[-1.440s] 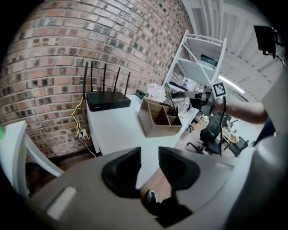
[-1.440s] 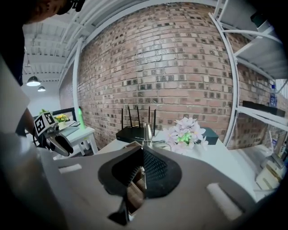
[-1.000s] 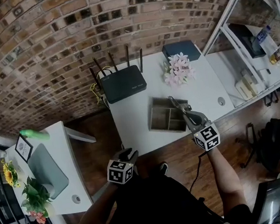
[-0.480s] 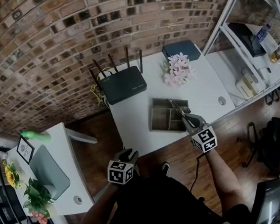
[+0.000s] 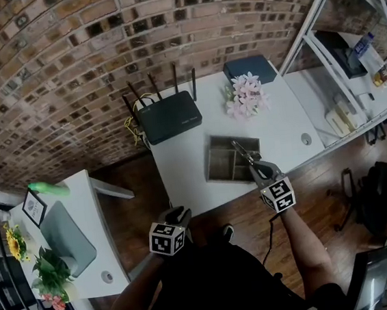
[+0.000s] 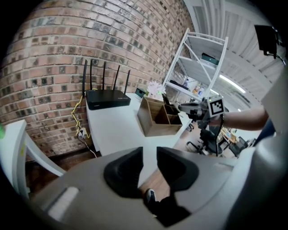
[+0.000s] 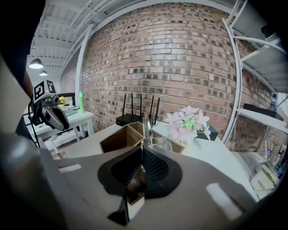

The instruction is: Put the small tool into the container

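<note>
My right gripper [image 5: 252,164] is clamped on the small tool [image 5: 239,149], whose tip hangs over the container [image 5: 212,164] toward its twelve o'clock side, seemingly not yet inside. Lowering and letting go are left. My left gripper [image 5: 177,216], at seven o'clock, is closing on nothing.

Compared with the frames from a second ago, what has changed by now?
The right tongs, shut on the small metal tool, drifted slightly left and back toward the person. The tool's tip stayed over the wooden container. The left tongs held their place; their jaws are closing with nothing between them. The router, flowers and container are unmoved.
</note>
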A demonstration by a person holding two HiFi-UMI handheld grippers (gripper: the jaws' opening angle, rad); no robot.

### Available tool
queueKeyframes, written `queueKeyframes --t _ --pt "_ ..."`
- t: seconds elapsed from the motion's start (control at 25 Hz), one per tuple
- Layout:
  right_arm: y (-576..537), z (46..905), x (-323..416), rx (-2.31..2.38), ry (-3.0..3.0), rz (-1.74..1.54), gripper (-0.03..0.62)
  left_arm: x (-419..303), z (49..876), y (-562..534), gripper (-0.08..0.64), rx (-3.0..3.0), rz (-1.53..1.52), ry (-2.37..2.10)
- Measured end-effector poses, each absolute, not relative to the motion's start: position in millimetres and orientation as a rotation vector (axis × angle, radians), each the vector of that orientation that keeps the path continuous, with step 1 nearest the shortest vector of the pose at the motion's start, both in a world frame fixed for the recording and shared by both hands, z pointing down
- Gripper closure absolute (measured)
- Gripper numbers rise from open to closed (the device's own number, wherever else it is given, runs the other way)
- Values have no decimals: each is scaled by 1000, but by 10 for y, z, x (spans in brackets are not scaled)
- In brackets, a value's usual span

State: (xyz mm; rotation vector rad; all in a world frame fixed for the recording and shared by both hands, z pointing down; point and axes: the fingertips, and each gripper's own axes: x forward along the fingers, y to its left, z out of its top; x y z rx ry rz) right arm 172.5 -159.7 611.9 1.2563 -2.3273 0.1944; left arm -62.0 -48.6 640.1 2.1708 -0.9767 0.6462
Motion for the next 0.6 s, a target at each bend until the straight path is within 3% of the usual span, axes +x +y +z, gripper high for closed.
queueKeyframes --t 0.6 --pt "-1578 6260 1785 1300 -2288 267 563 -592 6364 -497 466 2167 624 -966"
